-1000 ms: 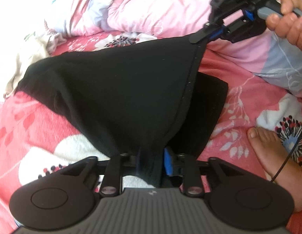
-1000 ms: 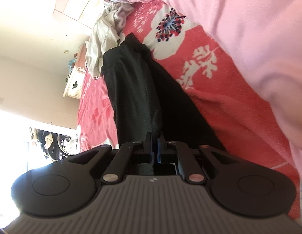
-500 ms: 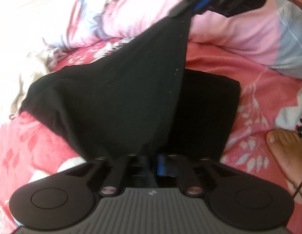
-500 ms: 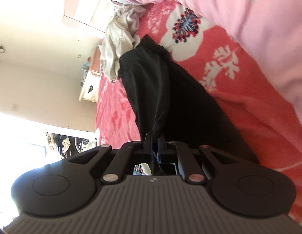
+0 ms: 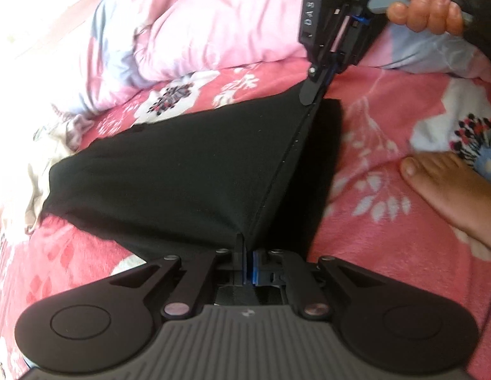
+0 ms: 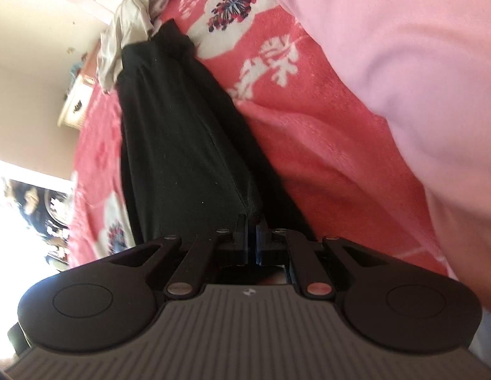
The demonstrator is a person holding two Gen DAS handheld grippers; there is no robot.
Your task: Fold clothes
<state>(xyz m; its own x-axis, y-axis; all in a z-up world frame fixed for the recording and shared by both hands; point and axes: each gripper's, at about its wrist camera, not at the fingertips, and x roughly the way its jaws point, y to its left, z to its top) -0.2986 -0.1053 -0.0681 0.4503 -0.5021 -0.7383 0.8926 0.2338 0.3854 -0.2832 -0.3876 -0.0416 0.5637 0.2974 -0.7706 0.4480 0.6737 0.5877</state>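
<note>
A pale crumpled cloth (image 5: pixel 52 145) lies at the left of the bed's red floral blanket (image 5: pixel 372 133); beside it the black garment (image 5: pixel 182 171) stretches taut, one edge clenched in the left gripper (image 5: pixel 247 253), the other corner clenched in the right gripper (image 5: pixel 312 95), beneath a pink quilt (image 5: pixel 213 22); a bare foot (image 5: pixel 448 190) rests at right.

Bedroom: floral bedspread (image 5: pixel 372 133), pink duvet (image 5: pixel 213 22)

pink quilt (image 5: pixel 213 22) | red floral sheet (image 5: pixel 372 120) | bare foot (image 5: pixel 451 190) | pale crumpled cloth (image 6: pixel 134 15)
</note>
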